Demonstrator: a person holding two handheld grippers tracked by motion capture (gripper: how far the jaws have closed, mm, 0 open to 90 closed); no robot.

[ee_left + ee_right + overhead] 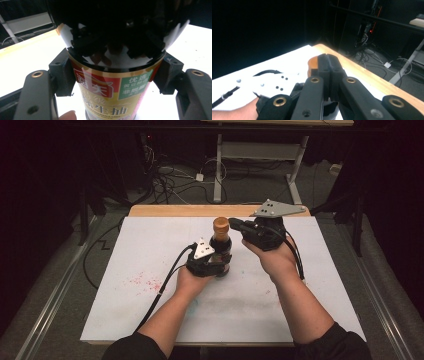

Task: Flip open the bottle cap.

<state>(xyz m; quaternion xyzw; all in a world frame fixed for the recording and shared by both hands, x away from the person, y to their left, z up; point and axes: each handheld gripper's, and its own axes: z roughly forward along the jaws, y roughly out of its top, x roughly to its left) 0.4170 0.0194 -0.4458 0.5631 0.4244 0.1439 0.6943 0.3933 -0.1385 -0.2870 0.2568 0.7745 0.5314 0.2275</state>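
A person sits at a white table (150,320). A dark soy sauce bottle (220,251) stands upright near its middle. The left gripper (216,265) is clamped round the bottle's labelled body, steadying it. The right gripper (235,224), jaws pressed together with nothing between them, hovers just beside the brown cap (220,225). This looks like the opening step; next, the right jaws would need to part and settle around the cap.

Bottle (220,247) upright on table (150,320), mid-table, cable (160,290) to its left
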